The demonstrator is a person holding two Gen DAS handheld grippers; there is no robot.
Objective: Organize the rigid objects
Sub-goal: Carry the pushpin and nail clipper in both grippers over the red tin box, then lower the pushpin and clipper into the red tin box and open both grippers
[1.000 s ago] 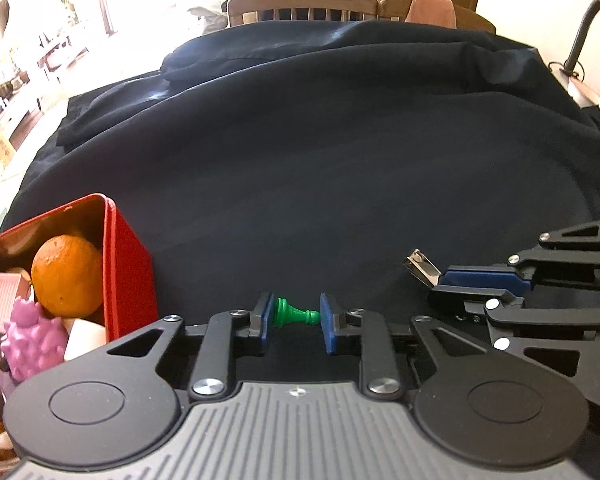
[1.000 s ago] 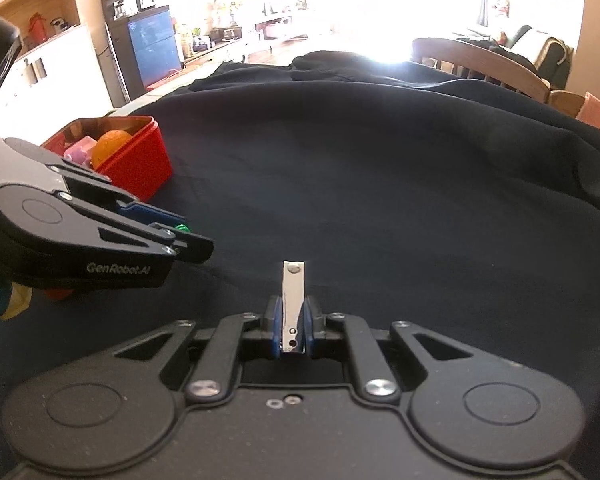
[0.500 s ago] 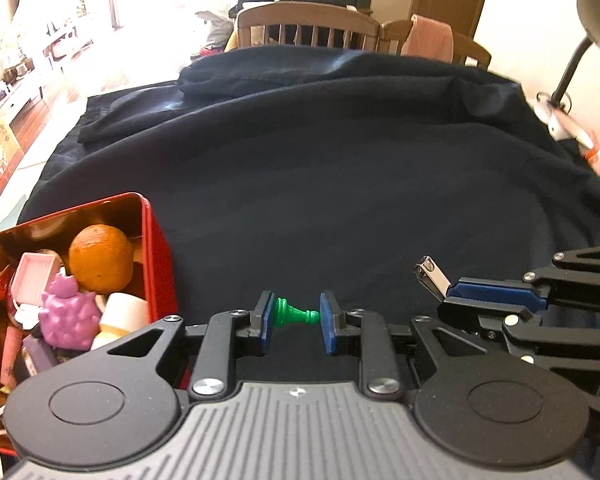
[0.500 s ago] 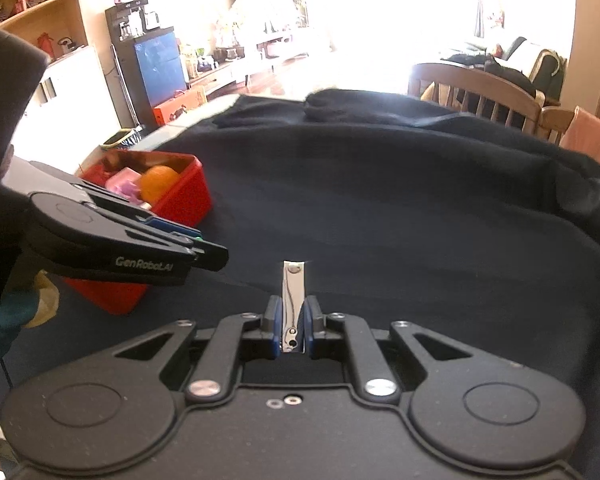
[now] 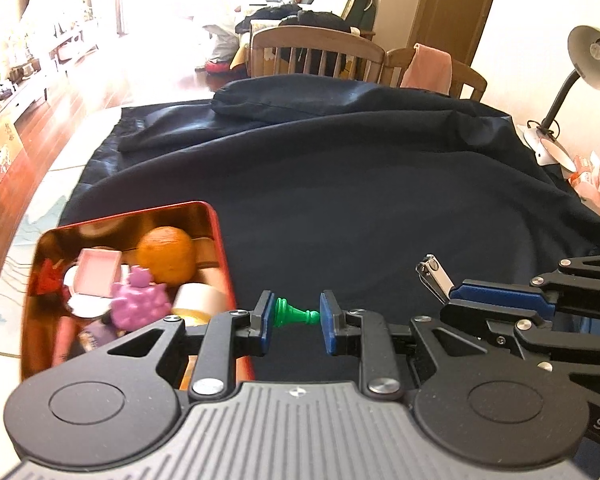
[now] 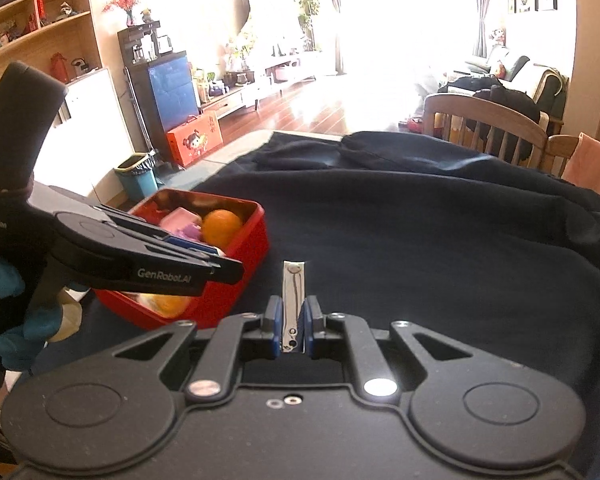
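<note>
My left gripper (image 5: 294, 318) is shut on a small green chess pawn (image 5: 294, 315), held sideways between the blue pads, above the dark cloth just right of the red tin (image 5: 220, 240). My right gripper (image 6: 293, 320) is shut on a silver nail clipper (image 6: 293, 300) that sticks out forward; the clipper also shows in the left wrist view (image 5: 434, 276). The red tin (image 6: 244, 256) holds an orange (image 5: 166, 254), a pink box (image 5: 98, 272), a purple spiky toy (image 5: 140, 300) and other small things. The left gripper (image 6: 220, 268) shows over the tin's near side in the right wrist view.
A dark blue cloth (image 5: 360, 184) covers the table, bunched in folds at the far side. Wooden chairs (image 5: 316, 52) stand behind it. A desk lamp (image 5: 580, 76) stands at the far right edge.
Both grippers have risen with their objects still held. The red tin now sits lower in both views, with more of its inside in sight.
</note>
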